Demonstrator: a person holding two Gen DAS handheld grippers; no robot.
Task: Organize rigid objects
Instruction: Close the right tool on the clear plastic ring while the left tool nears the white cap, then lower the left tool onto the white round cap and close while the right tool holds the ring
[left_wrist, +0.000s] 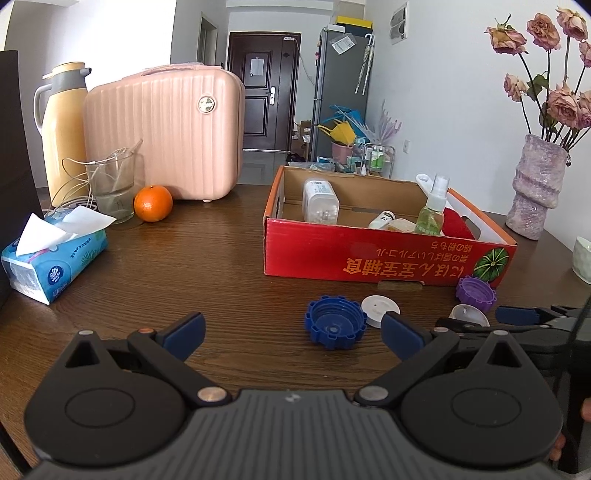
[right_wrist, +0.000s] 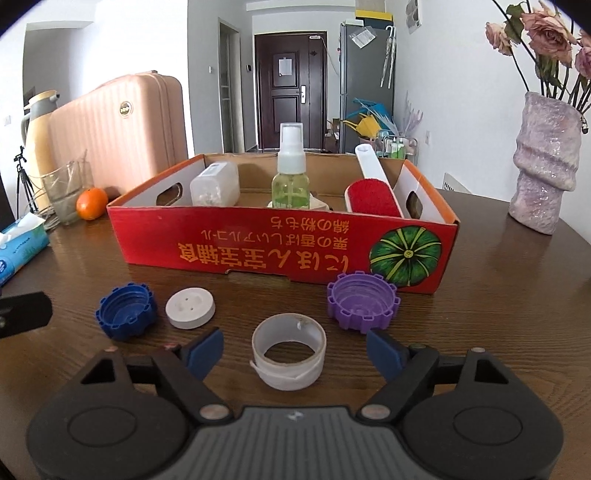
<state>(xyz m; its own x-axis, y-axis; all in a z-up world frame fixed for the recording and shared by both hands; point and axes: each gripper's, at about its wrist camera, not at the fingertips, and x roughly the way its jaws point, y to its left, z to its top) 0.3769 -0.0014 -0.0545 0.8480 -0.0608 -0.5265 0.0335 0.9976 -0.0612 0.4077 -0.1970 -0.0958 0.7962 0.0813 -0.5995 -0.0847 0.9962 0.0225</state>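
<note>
A red cardboard box stands on the wooden table and holds a spray bottle, a clear jar and a red brush. In front of it lie a blue cap, a white disc, a tape roll and a purple cap. My right gripper is open with the tape roll between its fingers. My left gripper is open and empty, with the blue cap just ahead between its fingertips. The box, white disc and purple cap also show there.
A pink suitcase, yellow thermos, glass, orange and tissue pack stand at the left. A purple vase with dried roses stands at the right. A white cup sits at the right edge.
</note>
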